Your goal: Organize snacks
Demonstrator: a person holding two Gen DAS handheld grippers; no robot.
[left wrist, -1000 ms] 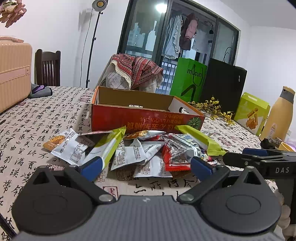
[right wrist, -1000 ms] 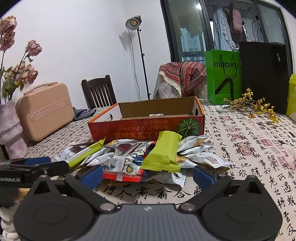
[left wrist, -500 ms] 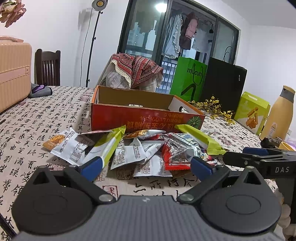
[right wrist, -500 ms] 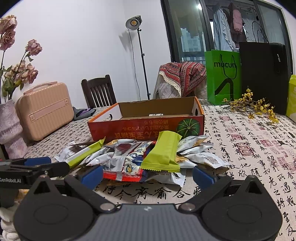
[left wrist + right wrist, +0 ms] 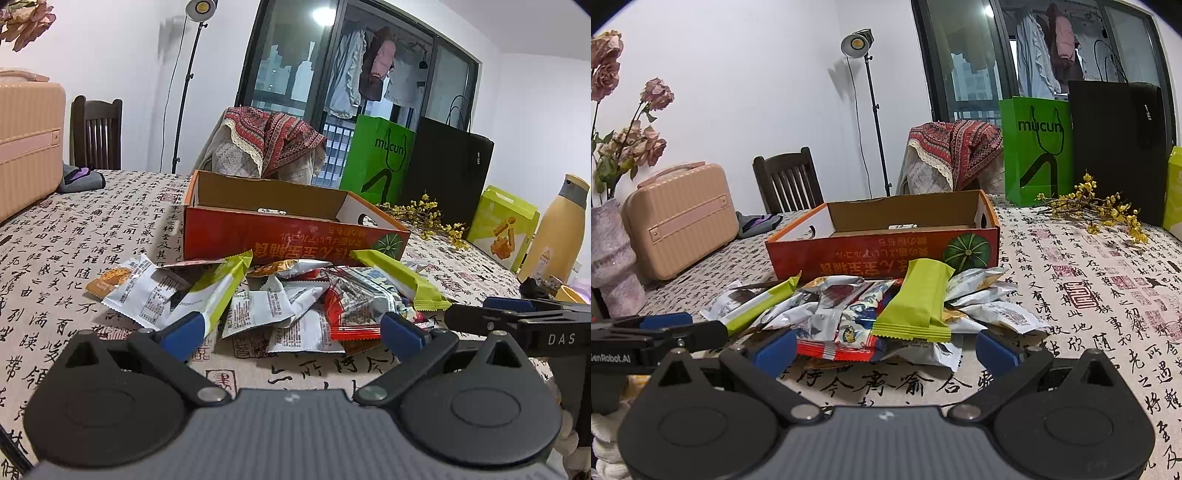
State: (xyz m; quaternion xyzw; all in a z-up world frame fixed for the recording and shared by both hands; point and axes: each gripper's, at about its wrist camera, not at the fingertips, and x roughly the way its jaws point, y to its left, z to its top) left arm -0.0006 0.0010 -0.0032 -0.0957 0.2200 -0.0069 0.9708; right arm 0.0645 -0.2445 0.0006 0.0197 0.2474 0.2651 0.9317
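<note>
Crinkly snack packets (image 5: 886, 314) are lying heaped before the orange box (image 5: 886, 251), risking slipping as both wide-open, empty grippers (image 5: 291, 328) (image 5: 886, 345) are hovering

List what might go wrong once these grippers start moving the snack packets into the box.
1. The snack pile is loose and overlapping; closing on the green packet may drag the packets beneath it along.
2. The left gripper and right gripper, both open, flank the same pile and could collide.
3. The orange box has a raised front wall; a low carry could snag a packet on it.
</note>
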